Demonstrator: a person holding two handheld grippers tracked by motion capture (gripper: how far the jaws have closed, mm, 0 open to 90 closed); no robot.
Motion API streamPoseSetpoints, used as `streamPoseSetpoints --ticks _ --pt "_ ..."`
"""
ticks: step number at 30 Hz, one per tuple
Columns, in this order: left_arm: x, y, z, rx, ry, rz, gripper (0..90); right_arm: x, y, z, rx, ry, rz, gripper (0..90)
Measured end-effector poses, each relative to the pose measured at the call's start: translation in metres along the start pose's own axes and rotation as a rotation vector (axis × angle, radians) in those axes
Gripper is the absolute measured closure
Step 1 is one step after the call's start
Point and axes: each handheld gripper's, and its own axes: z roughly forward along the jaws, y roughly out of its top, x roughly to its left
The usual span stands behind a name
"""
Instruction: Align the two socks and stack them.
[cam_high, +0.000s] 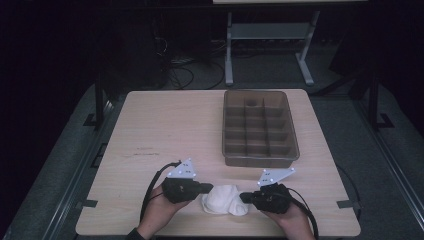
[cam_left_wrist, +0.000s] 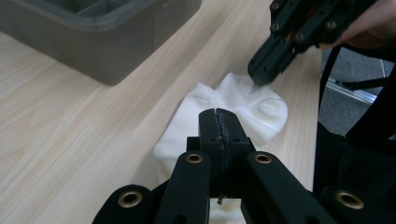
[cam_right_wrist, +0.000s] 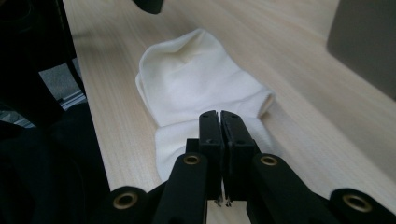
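Lying bunched on counter (cam_high: 165, 120): white cloth (cam_high: 224, 200). Pinching its opposite ends: left gripper (cam_high: 206, 188), right gripper (cam_high: 243, 197), jaws clenched on fabric. Showing no readable writing.

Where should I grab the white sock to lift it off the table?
Take the white sock at its raised, folded bump near the middle, coming straight down from above. The cloth lies flat on the table, so its edges offer little, while the bunched fold stands up enough to pinch.
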Motion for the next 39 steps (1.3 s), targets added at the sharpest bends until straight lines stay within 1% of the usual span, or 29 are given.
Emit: streamPoseSetpoints --ticks 2,4,6,7,8,11,14,16,19,20,22,24,26,28,29,30,32,34,35,36,39 --pt "0.002 0.003 0.013 0.026 -0.016 0.006 90.0 0.002 -0.001 0.005 0.011 0.006 0.002 88.6" --pt "0.003 0.002 0.022 0.056 -0.018 0.013 90.0 0.002 -0.001 0.011 0.024 0.012 0.002 89.2" --pt "0.004 -0.001 0.033 0.089 -0.033 0.007 90.0 0.001 -0.002 0.014 0.04 0.012 -0.003 89.5" --pt "0.004 -0.003 0.038 0.115 -0.038 0.012 90.0 0.001 -0.003 0.017 0.048 0.012 -0.003 89.6" --pt "0.005 -0.005 0.04 0.137 -0.033 0.015 90.0 0.001 -0.004 0.019 0.064 0.007 -0.005 89.6" --pt "0.007 -0.012 0.042 0.167 -0.038 0.006 90.0 -0.001 -0.006 0.023 0.085 -0.003 -0.007 89.8" --pt "0.008 -0.02 0.04 0.18 -0.044 -0.001 90.0 -0.003 -0.008 0.027 0.112 -0.023 -0.005 89.9" --pt "0.009 -0.025 0.039 0.193 -0.041 -0.005 90.0 -0.005 -0.009 0.028 0.109 -0.022 -0.006 90.0" --pt "0.011 -0.031 0.035 0.187 -0.043 -0.012 90.0 -0.005 -0.008 0.028 0.115 -0.033 0.014 90.0" --pt "0.011 -0.033 0.033 0.179 -0.042 -0.015 90.0 -0.006 -0.008 0.028 0.114 -0.046 0.004 90.0" --pt "0.01 -0.035 0.03 0.171 -0.044 -0.016 90.0 -0.009 -0.007 0.027 0.12 -0.065 0.009 90.0" --pt "0.008 -0.037 0.027 0.179 -0.037 -0.007 90.0 -0.011 -0.006 0.027 0.126 -0.078 0.012 90.0" --pt "0.007 -0.04 0.025 0.188 -0.03 0.0 90.0 -0.013 -0.004 0.027 0.129 -0.095 0.005 90.0" --pt "0.006 -0.043 0.023 0.176 -0.04 -0.009 90.0 -0.015 -0.002 0.028 0.132 -0.11 -0.005 90.0" --pt "0.005 -0.044 0.023 0.17 -0.049 -0.019 90.0 -0.016 -0.001 0.028 0.132 -0.113 -0.007 90.0" --pt "0.003 -0.045 0.023 0.169 -0.054 -0.017 90.0 -0.018 0.0 0.029 0.131 -0.119 -0.012 90.0" --pt "-0.003 -0.044 0.026 0.169 -0.063 -0.011 90.0 -0.021 0.002 0.031 0.13 -0.136 -0.023 90.0" --pt "-0.007 -0.043 0.028 0.17 -0.065 0.005 90.0 -0.023 0.005 0.032 0.126 -0.151 -0.031 90.0" --pt "-0.008 -0.042 0.029 0.175 -0.068 0.012 90.0 -0.025 0.006 0.034 0.122 -0.152 -0.02 90.0" --pt "-0.009 -0.042 0.03 0.173 -0.071 0.011 90.0 -0.027 0.007 0.034 0.12 -0.152 -0.025 90.0" --pt "-0.012 -0.042 0.032 0.17 -0.081 0.01 90.0 -0.031 0.01 0.037 0.117 -0.16 -0.018 90.0"
